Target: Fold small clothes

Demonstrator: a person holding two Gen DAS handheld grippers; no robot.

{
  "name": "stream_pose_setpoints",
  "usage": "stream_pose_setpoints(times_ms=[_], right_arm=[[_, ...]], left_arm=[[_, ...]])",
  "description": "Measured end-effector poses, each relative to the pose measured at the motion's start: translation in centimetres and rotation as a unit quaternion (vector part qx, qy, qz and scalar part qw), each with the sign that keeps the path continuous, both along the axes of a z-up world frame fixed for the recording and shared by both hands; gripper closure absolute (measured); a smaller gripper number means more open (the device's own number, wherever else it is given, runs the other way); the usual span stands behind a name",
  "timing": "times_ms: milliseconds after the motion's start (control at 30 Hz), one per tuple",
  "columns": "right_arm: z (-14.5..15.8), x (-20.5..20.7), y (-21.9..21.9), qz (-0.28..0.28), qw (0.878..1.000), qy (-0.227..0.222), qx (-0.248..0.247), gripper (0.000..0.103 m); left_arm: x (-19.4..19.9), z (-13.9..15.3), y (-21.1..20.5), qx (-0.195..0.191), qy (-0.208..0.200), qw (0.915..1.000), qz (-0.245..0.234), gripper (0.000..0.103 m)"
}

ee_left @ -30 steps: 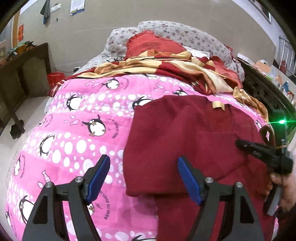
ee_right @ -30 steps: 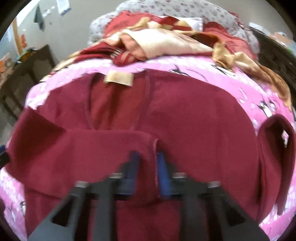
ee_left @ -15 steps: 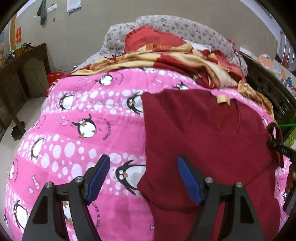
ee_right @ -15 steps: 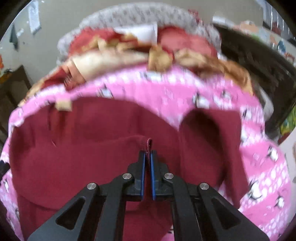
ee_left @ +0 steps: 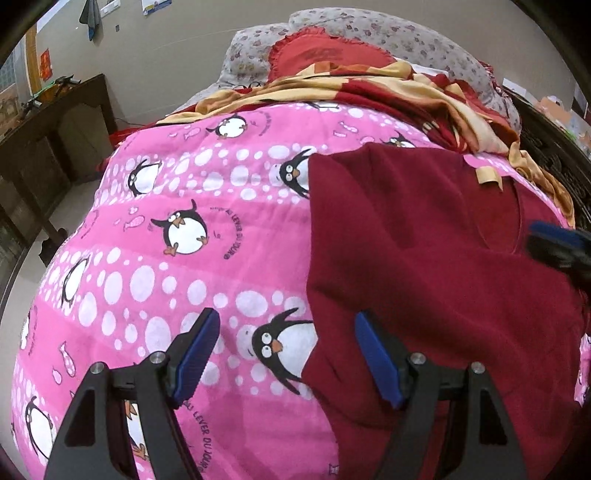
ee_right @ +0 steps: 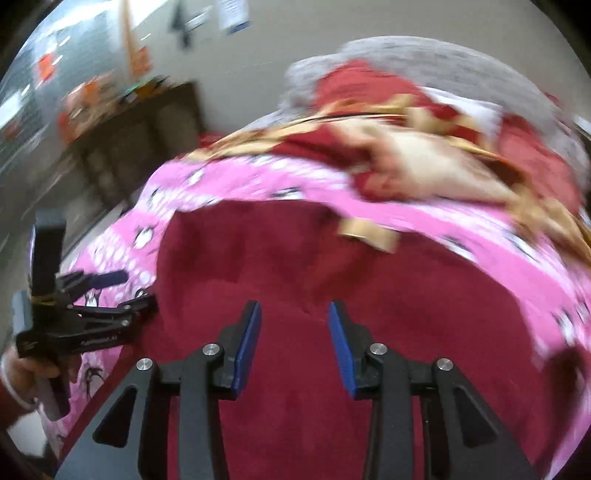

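Observation:
A dark red garment (ee_left: 424, 258) with a tan neck label (ee_left: 487, 176) lies flat on a pink penguin quilt (ee_left: 166, 229). My left gripper (ee_left: 286, 356) is open and empty, low over the quilt at the garment's left edge. My right gripper (ee_right: 293, 345) is open and empty, just above the middle of the garment (ee_right: 332, 280). The right gripper's tip also shows at the right edge of the left wrist view (ee_left: 557, 245). The left gripper shows at the left of the right wrist view (ee_right: 107, 295). The right wrist view is blurred.
A heap of red and beige bedding (ee_left: 388, 85) and a grey floral pillow (ee_left: 369, 33) lie at the head of the bed. A dark wooden desk (ee_left: 48, 140) stands to the left, dark furniture (ee_left: 554, 155) to the right.
My right gripper let go of the red fabric fold, opened, and swung to the left. The garment now lies flatter. My left gripper stayed open and shifted slightly left.

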State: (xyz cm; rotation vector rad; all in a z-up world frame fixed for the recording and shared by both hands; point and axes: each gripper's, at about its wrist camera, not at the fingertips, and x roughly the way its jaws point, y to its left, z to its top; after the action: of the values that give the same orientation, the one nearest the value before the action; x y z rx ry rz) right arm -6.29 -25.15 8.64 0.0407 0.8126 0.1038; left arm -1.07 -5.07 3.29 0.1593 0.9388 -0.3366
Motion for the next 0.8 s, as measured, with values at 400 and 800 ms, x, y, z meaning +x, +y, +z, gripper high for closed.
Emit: stream_pose_setpoints(times_ms=[400, 800], right_arm=[[-4.2, 4.0, 3.5, 0.08, 0.992, 0.047, -0.09, 0.089], [-3.1, 2.2, 0.5, -0.026, 0.999, 0.022, -0.006, 0.069]], left_arm=[[0.5, -0.1, 0.1, -0.012, 0.001, 0.9999, 0.0, 0.024], [0.2, 1.5, -0.7, -0.006, -0.02, 0.9998, 0.001, 0.024]])
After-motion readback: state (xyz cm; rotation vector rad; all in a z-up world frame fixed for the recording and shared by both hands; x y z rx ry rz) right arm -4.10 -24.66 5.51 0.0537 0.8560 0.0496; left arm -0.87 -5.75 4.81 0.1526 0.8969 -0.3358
